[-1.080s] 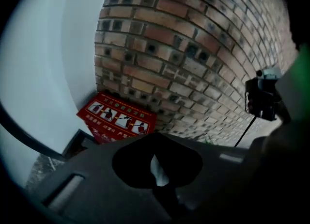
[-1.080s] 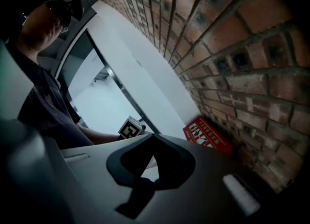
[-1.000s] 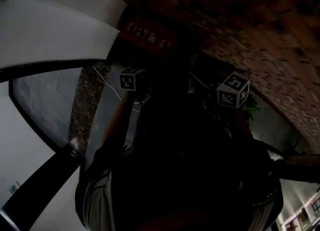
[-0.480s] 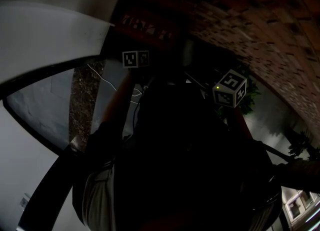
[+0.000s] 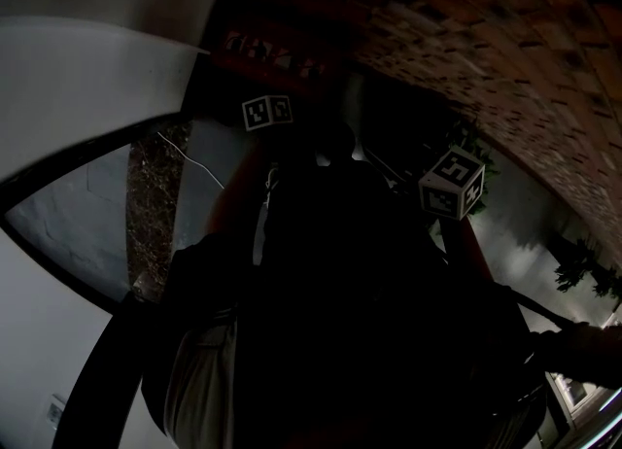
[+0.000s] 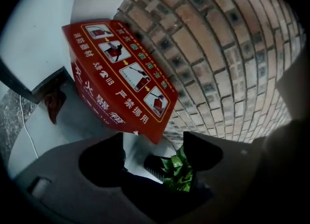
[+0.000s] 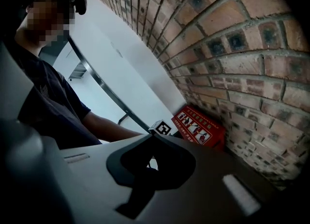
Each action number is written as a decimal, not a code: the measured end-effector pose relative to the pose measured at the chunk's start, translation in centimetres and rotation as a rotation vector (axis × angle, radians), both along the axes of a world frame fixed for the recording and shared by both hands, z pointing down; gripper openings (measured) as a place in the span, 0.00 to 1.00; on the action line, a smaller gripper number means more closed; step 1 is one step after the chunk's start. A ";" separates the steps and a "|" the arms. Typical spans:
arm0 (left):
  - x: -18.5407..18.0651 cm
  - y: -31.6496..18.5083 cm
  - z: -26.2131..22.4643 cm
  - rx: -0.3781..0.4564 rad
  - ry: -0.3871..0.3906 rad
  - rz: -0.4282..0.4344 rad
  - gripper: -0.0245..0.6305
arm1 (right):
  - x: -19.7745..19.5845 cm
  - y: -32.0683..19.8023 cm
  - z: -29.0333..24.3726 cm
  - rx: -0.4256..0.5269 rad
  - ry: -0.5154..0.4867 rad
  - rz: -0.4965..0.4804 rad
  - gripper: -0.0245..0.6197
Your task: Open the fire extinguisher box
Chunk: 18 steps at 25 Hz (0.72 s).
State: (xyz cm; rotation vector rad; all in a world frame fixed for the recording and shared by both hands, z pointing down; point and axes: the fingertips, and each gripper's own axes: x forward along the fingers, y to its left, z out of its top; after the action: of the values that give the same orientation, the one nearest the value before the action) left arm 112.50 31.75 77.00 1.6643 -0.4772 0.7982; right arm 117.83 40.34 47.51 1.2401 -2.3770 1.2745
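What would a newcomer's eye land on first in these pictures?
The red fire extinguisher box, covered in picture instructions, stands out against the brick wall. In front of it the left gripper has just been opening its jaws; they stand wide apart and empty, with a green plant showing beyond them.

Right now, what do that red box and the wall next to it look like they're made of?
The red box looks like painted sheet metal, possibly plastic: smooth, slightly glossy faces, crisp edges, printed pictograms. The wall is bare brick: matt, rough, with pale mortar joints and dark pits in the brick faces.
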 end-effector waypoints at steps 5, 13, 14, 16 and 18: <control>-0.2 -0.5 1.6 0.006 -0.012 -0.048 0.64 | -0.1 1.1 0.2 -0.027 0.014 0.021 0.04; -0.1 -2.0 2.9 0.009 -0.034 -0.089 0.63 | 0.2 1.4 0.2 -0.042 0.017 0.056 0.04; -0.1 -2.4 2.8 0.024 -0.040 -0.091 0.61 | 0.2 1.5 0.3 -0.042 0.019 0.053 0.04; -0.1 -2.8 2.7 0.052 -0.050 -0.085 0.43 | 0.2 2.0 0.8 -0.046 0.021 0.039 0.04; -0.1 -3.0 2.6 0.057 -0.055 -0.079 0.40 | 0.2 1.9 0.9 -0.042 0.022 0.031 0.04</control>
State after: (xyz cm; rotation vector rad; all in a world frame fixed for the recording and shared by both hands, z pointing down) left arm 112.35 28.73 79.61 1.6687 -0.6053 0.7802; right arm 118.02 42.29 48.37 1.2764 -2.3121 1.3061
